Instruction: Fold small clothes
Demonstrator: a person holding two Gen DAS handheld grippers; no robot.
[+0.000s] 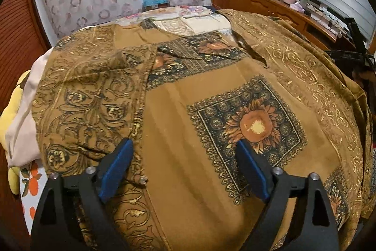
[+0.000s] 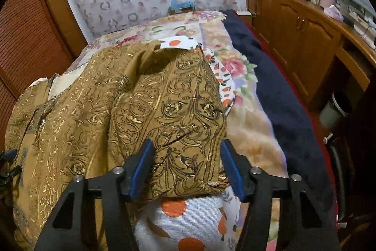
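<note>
My left gripper [image 1: 184,154] hangs released, jaws wide over the brown garment [image 1: 178,109], a soft printed cloth with gold scrolls and a sunflower square [image 1: 249,126]. My right gripper [image 2: 186,157] straddles a folded flap [image 2: 178,114] of it; I cannot tell whether it pinches. The garment lies spread on the floral bed cover [image 2: 246,131], with wooden cabinets [image 2: 293,39] at far right.

I am holding my left gripper [image 1: 184,157] angled downward with its blue-padded jaws spread wide, while my right gripper [image 2: 185,165], also angled downward, is showing jaws standing about half as far apart.
</note>
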